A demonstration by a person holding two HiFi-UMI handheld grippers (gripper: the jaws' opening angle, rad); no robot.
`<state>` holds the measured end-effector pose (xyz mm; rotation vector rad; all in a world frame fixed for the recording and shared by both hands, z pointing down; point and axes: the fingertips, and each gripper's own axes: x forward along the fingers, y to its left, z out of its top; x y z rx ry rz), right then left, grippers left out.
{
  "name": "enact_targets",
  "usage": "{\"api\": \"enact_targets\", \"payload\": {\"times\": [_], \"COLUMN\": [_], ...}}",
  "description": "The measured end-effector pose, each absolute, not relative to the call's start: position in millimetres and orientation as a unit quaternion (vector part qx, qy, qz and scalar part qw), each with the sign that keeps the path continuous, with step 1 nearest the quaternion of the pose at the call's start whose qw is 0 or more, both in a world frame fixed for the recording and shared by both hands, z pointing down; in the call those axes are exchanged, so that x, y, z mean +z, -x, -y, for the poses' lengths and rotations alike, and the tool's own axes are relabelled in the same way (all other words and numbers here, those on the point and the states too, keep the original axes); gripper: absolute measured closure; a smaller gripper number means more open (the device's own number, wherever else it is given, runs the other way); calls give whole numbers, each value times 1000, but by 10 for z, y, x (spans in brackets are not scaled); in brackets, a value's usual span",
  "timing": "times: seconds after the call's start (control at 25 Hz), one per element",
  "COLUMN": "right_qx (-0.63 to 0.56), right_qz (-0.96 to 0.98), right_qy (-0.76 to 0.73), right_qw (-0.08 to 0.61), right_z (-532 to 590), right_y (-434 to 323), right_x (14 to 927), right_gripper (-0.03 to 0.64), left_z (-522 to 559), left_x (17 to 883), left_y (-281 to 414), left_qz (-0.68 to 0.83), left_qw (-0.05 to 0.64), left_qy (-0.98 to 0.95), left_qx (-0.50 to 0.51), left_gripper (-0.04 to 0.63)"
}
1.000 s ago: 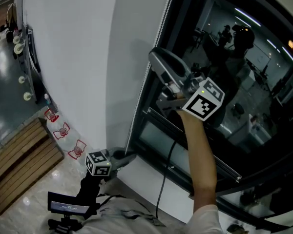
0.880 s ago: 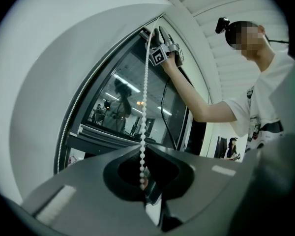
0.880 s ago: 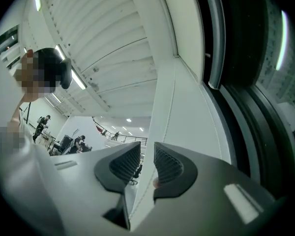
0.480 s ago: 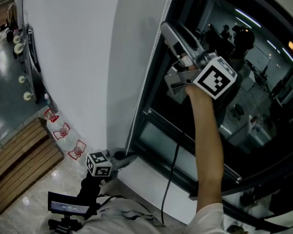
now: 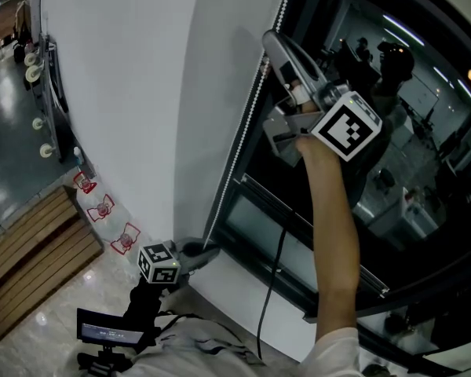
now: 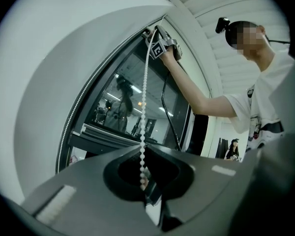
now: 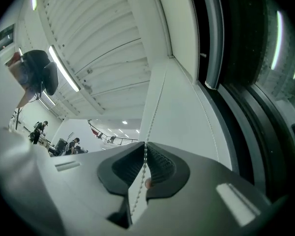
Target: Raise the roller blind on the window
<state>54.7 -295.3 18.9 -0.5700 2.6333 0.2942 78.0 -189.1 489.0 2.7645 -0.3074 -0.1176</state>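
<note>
The blind's white bead chain [image 5: 240, 136] runs along the left edge of the dark window [image 5: 392, 155]. My right gripper [image 5: 270, 42] is raised high on an outstretched arm. Its jaws are closing and their tips meet on the bead chain [image 7: 155, 112] in the right gripper view [image 7: 145, 144]. My left gripper [image 5: 206, 251] is low by the sill, shut on the lower part of the bead chain [image 6: 145, 97], which passes between its tips [image 6: 142, 149]. The left gripper view shows the right gripper [image 6: 150, 32] up at the chain's top. The blind fabric itself is not clearly in view.
A white wall [image 5: 141, 93] stands left of the window. A black cable [image 5: 268, 289] hangs from the right gripper. On the floor lie wooden slats [image 5: 31, 242] and red-and-white items [image 5: 102, 209]. A small screen [image 5: 110, 332] sits near my body.
The right gripper climbed up along the chain, then held its height. The left gripper stayed low by the sill.
</note>
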Motion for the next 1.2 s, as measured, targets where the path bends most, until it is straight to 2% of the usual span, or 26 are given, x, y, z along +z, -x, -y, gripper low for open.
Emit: {"api": "enact_targets", "payload": {"times": [0.24, 0.4, 0.64, 0.8, 1.0, 1.2], "right_qx": [87, 102, 102, 71, 43, 9], "right_qz": [-943, -940, -948, -954, -964, -966], "right_qy": [204, 212, 217, 224, 237, 244], "right_qw": [247, 246, 211, 185, 117, 91], "right_z": [2888, 2774, 2690, 2717, 2704, 2637], "right_y": [-629, -649, -522, -474, -329, -333], "right_x": [215, 257, 709, 1309, 2225, 2868], "right_gripper": [603, 603, 603, 604, 604, 604], "left_z": [1891, 1905, 1903, 1884, 1871, 1877], "left_x": [4890, 4889, 4880, 4881, 4896, 4888], "left_y": [-775, -776, -782, -792, -799, -794], "left_qz": [111, 111, 108, 105, 104, 104], "left_qw": [180, 181, 177, 176, 179, 180], "left_qy": [-976, -976, -977, -978, -978, -978], "left_qx": [-43, -42, -40, -37, -34, -32], "left_gripper": [597, 597, 597, 597, 597, 597]}}
